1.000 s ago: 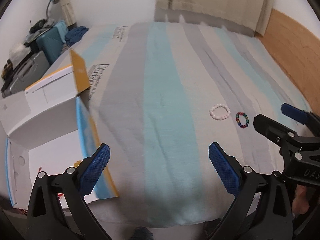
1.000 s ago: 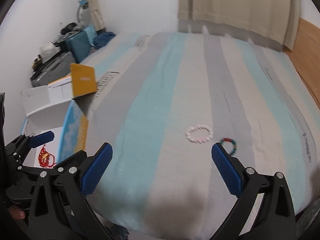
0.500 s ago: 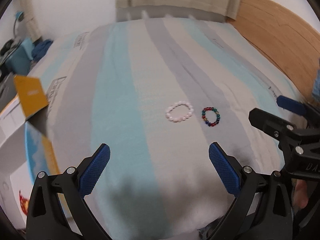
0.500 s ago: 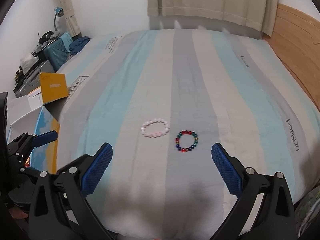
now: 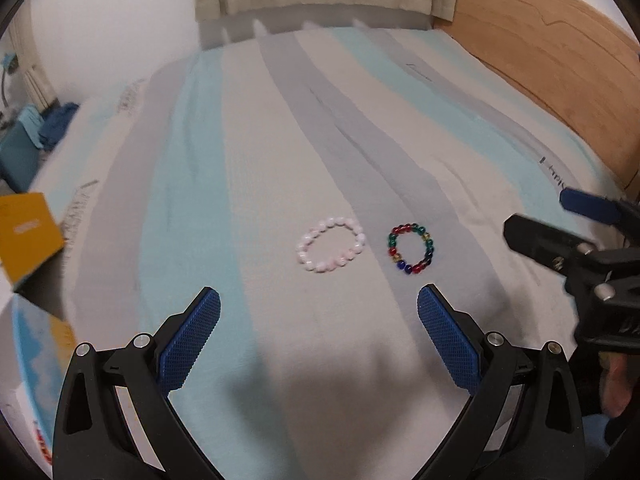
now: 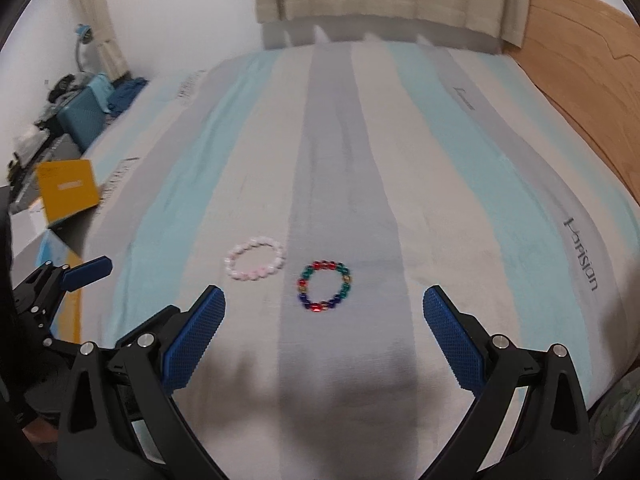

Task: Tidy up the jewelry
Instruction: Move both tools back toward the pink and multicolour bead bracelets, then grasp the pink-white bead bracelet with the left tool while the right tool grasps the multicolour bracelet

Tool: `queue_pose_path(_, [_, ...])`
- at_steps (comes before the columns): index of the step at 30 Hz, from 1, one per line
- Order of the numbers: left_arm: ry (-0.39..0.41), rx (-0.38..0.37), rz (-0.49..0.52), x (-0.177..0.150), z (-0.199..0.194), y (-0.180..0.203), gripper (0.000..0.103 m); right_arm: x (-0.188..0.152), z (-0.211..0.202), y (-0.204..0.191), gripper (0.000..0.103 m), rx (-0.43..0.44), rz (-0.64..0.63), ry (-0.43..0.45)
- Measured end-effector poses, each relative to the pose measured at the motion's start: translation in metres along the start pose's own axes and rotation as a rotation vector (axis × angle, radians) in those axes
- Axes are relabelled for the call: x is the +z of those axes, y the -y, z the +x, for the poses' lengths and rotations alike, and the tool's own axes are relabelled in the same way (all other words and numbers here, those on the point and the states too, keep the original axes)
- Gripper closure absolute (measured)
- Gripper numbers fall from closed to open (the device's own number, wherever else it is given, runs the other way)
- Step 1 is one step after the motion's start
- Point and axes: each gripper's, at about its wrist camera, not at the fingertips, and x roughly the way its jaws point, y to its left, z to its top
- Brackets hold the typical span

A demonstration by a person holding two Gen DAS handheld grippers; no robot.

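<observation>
My left gripper [image 5: 319,312] is spread wide with nothing between its blue pads [image 5: 188,342], hanging over the near edge of the striped bed [image 5: 248,160]. My right gripper [image 6: 323,314] is just as wide and just as bare. Two bracelets lie flat on the cover, just beside each other but apart: the pink one [image 5: 331,244] on a pale stripe, the coloured one [image 5: 411,248] to its right on a grey stripe. From the left wrist the pink one sits ahead of the gap between the fingers; from the right wrist it is the coloured one [image 6: 325,286] that does, with the pink one [image 6: 256,264] off to the left. Only the right view shows the lamp [image 6: 82,36] and the luggage [image 6: 82,114] clearly; the yellow flap [image 6: 67,192] is sharper there too. Only the left view catches part of my hand [image 5: 612,390] behind the right gripper.
</observation>
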Motion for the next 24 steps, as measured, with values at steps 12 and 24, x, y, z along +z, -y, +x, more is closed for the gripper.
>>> queue_pose_path(12, [-0.054, 0.048, 0.056, 0.013, 0.088, 0.004, 0.006, 0.009, 0.081, 0.016, 0.008, -0.016, -0.013, -0.093])
queue_pose_path(24, [-0.067, 0.033, 0.047, 0.019, 0.14, 0.002, 0.006, 0.016, 0.138, 0.012, 0.023, -0.004, -0.018, -0.199])
